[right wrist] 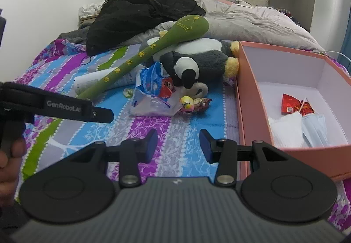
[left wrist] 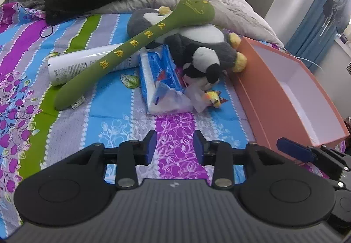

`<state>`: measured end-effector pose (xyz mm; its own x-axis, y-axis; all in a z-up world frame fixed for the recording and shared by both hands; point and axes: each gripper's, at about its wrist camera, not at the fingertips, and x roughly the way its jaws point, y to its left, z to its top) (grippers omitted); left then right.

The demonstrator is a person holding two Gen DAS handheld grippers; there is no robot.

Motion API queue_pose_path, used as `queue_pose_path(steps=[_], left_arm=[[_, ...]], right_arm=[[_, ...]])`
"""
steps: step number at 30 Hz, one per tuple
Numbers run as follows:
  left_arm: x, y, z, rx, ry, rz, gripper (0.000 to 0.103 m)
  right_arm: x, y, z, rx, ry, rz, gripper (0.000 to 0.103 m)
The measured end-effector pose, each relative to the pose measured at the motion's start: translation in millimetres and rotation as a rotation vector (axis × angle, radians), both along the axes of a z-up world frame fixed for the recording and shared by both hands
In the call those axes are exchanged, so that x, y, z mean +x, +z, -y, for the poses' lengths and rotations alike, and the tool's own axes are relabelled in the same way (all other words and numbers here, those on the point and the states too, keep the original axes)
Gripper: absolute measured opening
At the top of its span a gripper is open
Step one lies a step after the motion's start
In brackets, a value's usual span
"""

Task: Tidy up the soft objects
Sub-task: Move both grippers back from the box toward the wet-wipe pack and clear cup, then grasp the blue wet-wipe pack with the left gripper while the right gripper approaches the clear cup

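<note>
Both the left tongs (left wrist: 175, 144) and right tongs (right wrist: 178, 144) hover apart and empty above the striped bed (right wrist: 188, 126), just short of the pink box (right wrist: 248, 94). Left of the box, a plush penguin (right wrist: 204, 56), a long green plush (right wrist: 140, 56), a tissue pack (left wrist: 158, 80) and a small yellow toy (right wrist: 187, 102) lie heaped, apparently awaiting sorting. Inside the box sit only a red packet (right wrist: 294, 105), a face mask (right wrist: 313, 131) and white tissue (right wrist: 285, 131), suggesting work is barely begun.
</note>
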<state>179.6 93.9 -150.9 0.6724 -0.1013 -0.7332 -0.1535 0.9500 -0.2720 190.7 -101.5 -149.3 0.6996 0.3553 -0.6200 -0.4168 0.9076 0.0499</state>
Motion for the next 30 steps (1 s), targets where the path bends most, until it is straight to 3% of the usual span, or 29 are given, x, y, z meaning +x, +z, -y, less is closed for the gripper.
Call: queue_pose_path(steps=[11,16,21,30], left_arm=[[34,-27,-7,-0.043,0.007,-0.041,0.047],[54,-31,-11,-0.077,0.02,-0.023,0.047],[75,-37,-13,-0.1,0.018,-0.005,0.054],[99,-52,-30,-0.142,0.069,0.016,0.056]], right_arm=[[34,-19,-12,-0.035,0.012,0.001,0.045],[54,-35,-19,-0.056,0.009,-0.02,0.045],[71,-48,-26,-0.083,0.018,-0.009,0.045],[101,-63,-37,-0.032,0.027,-0.058,0.045]])
